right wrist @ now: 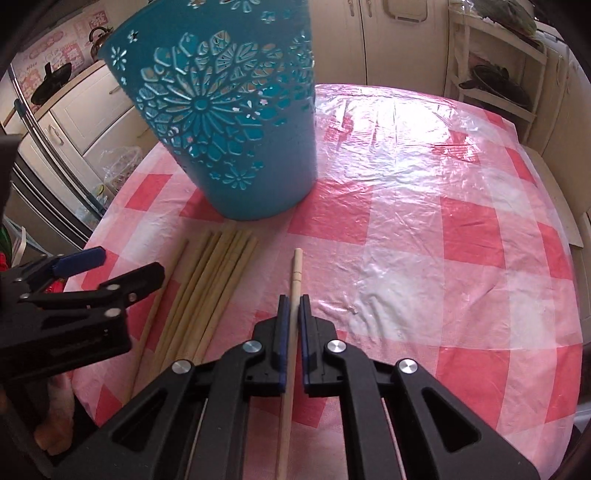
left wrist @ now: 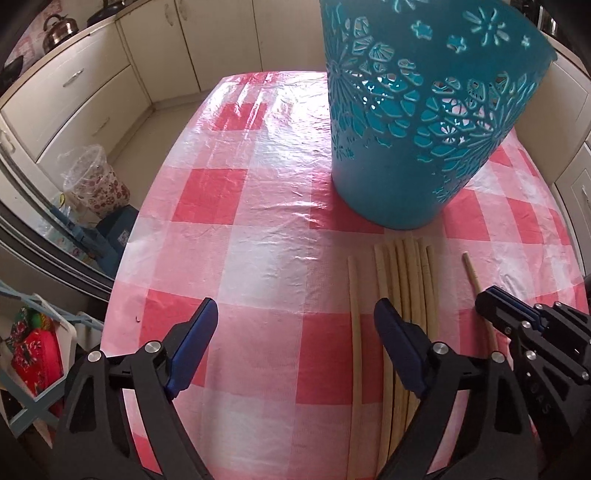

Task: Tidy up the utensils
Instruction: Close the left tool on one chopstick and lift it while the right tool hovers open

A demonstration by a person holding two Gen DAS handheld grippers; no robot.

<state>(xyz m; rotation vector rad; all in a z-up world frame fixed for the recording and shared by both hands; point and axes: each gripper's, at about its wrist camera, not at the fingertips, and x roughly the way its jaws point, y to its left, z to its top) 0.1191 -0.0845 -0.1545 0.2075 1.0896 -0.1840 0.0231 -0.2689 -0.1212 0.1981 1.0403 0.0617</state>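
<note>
Pale wood chopsticks [right wrist: 207, 291] lie in a loose bundle on the table's red-and-white checked plastic cloth [right wrist: 424, 229], long axes pointing toward the teal cut-out basket [right wrist: 236, 129]. One stray chopstick [left wrist: 355, 332] lies apart on the bundle's left in your left wrist view; a single chopstick [right wrist: 295, 280] lies apart on its right.

The basket stands upright just beyond the chopstick tips, its floral perforated wall the only object near them. Cream cabinets [left wrist: 85, 85] and a kettle [left wrist: 59, 31] line the room behind.

Your right gripper [right wrist: 291, 332] is clenched on the single chopstick, blue pads pressing its shaft on both sides, the tip projecting ahead toward the basket. Your left gripper [left wrist: 295, 332] is released, jaws wide apart; the stray chopstick lies between them near the right-hand finger [left wrist: 399, 343], which overlaps the bundle in view. Whether that finger touches the wood cannot be told.
</note>
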